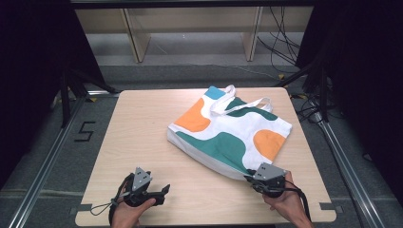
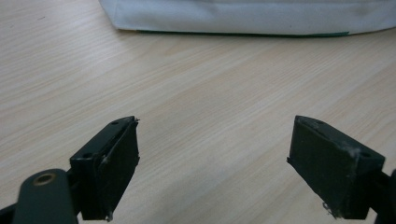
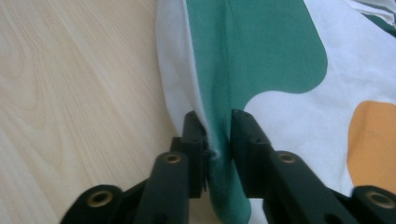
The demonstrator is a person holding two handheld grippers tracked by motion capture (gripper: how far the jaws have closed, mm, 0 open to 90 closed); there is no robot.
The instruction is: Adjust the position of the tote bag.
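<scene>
Well, in the high view the tote bag (image 1: 228, 130) lies right of centre, right gripper (image 1: 256, 182) at its lower-right corner. Left gripper (image 2: 212, 154) gapes wide over bare table (image 2: 196, 93), holding nothing. Right gripper view: jaws pinching the bag's edge (image 3: 215, 116). Gripping is done, I'd say; next the left needs the opposite corner.

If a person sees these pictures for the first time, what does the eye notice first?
First comes the white tote bag with orange, green and blue shapes, lying flat on the right half of the wooden table, handles pointing to the far edge. Next, the right gripper has its fingers pinched on the bag's near corner. The left gripper stands wide open above bare wood, short of the bag.
</scene>
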